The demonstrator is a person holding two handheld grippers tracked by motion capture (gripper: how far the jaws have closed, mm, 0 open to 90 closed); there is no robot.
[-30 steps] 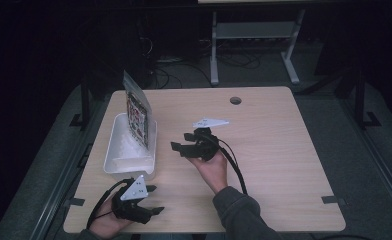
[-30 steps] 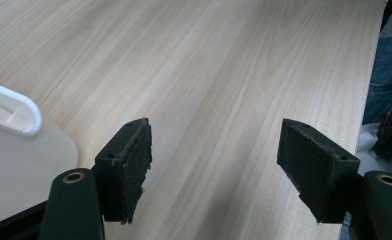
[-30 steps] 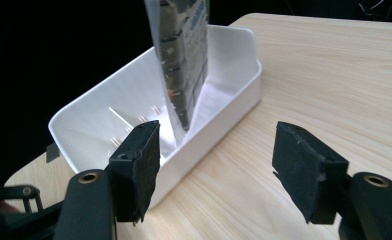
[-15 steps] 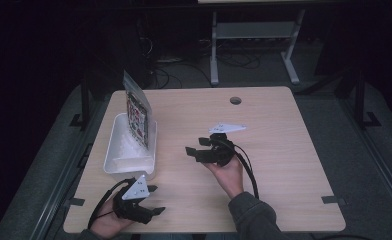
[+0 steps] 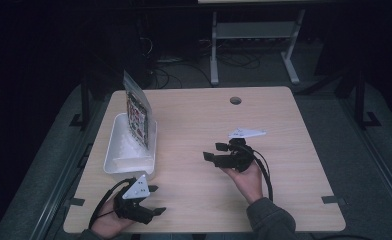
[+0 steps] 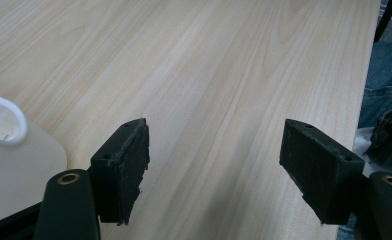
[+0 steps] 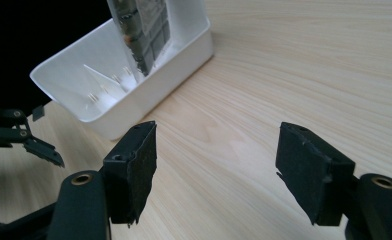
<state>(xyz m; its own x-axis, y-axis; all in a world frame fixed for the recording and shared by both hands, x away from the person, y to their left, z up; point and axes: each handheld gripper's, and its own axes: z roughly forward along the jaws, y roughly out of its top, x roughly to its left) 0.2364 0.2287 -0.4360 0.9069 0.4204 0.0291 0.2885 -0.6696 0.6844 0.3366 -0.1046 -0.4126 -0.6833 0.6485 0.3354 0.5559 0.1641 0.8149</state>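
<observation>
- My right gripper [image 5: 215, 152] has its jaws standing wide with nothing between them; in the right gripper view the two black pads [image 7: 134, 170] frame bare wood grain.
- That gripper lies roughly level over the middle of the table [image 5: 194, 120], its jaws pointing toward the white bin [image 5: 115, 150] at the left, and it is well apart from it.
- My right hand [image 5: 246, 177] cups the gripper body from below and behind, palm up, the forearm coming in from the bottom edge in a grey sleeve [image 5: 269, 222]; the cable loops round the outside of the wrist.
- My left gripper [image 5: 154, 200] is also spread wide on nothing; in the left gripper view its pads [image 6: 126, 167] stand over empty tabletop.
- It sits low near the front edge of the table, just in front of the bin's near end, jaws aimed to the right across the wood, the grey three-cornered plate tilted up on top.
- My left hand [image 5: 106, 222] grips it from behind at the table's front left corner, with only the knuckles and a bit of wrist in the high view.
- The bin stands along the table's left side, long axis running away from me; the left gripper view catches its rounded rim [image 6: 6, 117] at the left.
- A printed plastic packet [image 5: 138, 115] stands in the far end of the bin, leaning, its top well above the rim; in the right gripper view its lower edge [image 7: 144, 40] rests inside against the bin wall.
</observation>
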